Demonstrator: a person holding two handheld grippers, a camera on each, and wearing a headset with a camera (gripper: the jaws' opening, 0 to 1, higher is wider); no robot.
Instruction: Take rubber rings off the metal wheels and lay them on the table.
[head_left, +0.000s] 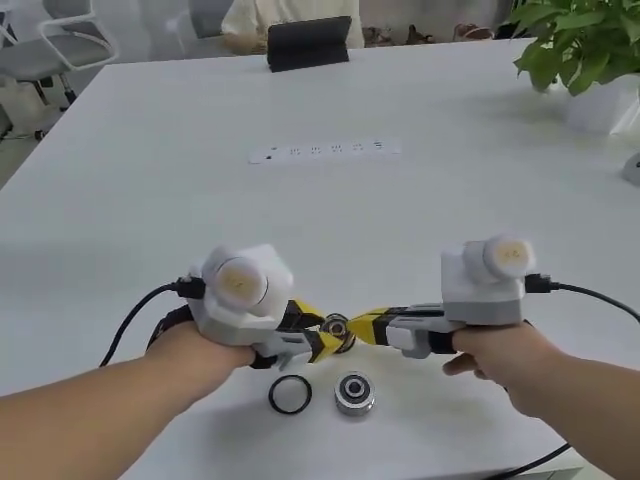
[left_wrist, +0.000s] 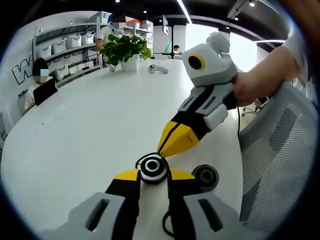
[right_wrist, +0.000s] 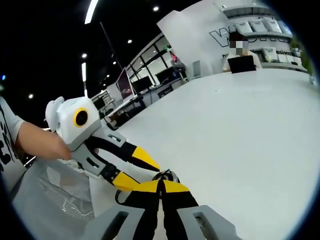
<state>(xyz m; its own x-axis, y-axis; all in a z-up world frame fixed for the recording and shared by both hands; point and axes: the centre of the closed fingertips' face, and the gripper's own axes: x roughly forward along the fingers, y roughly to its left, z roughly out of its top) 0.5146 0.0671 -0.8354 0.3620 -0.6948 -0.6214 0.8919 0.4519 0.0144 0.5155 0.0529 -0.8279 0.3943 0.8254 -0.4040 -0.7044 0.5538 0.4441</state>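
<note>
step in hand: stripping the rubber ring (left_wrist: 142, 162) off the held wheel (left_wrist: 152, 169); judged mid-task, as a loose ring (head_left: 289, 394) already lies on the tabletop (head_left: 300, 220).
left gripper (left_wrist: 154, 175): fingers clamp the held wheel between their tips.
right gripper (left_wrist: 165, 148): fingers pressed together, tips touching the ring's edge; whether rubber is caught between them cannot be told.
pose: both hands low, fingers meeting tip to tip.
second wheel (head_left: 354, 393): on the person's side of the meeting fingertips, beside the loose ring.
next move: likely to call for hooking the ring's lip and peeling it away from the left fingers.
</note>
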